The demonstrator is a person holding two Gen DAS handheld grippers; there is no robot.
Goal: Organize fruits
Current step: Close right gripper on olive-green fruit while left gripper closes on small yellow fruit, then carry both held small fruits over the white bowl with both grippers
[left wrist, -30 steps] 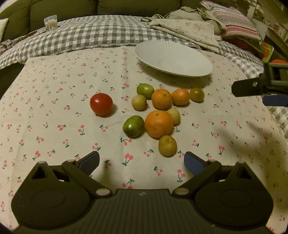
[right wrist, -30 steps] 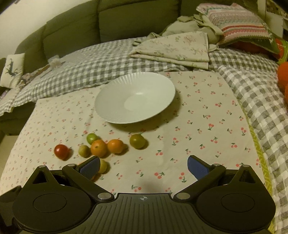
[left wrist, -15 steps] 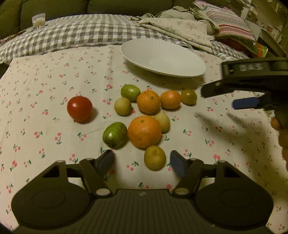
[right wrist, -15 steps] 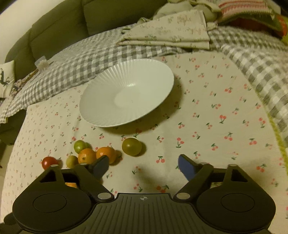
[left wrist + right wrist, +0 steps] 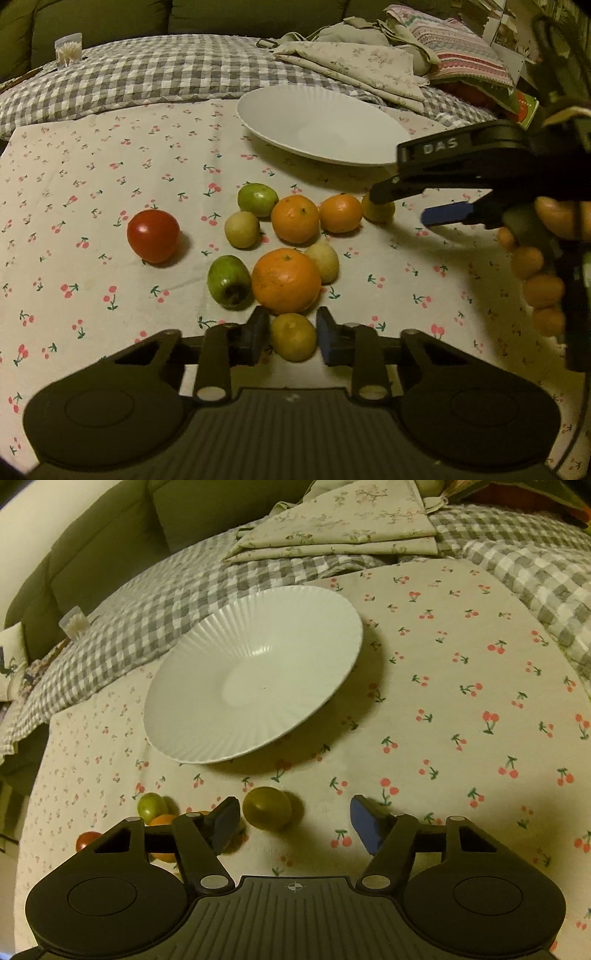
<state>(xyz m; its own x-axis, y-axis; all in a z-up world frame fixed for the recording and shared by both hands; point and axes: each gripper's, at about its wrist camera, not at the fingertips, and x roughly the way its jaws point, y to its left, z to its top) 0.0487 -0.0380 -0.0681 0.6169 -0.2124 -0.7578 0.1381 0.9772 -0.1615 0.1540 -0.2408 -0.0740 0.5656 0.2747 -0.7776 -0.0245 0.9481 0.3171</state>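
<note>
From the left wrist view, the left tongs sit around a small yellow-green citrus fruit, just in front of the big orange. The blue pads are very close to its sides, but I cannot tell if they squeeze it yet. It looks light, round and a bit soft, so it could roll; a gentle hold across its middle seems best.

From the right wrist view, the right tongs are spread wide and hold nothing. A green-yellow fruit lies between them, nearer the left pad, just in front of the white plate, which has no fruit on it.
</note>
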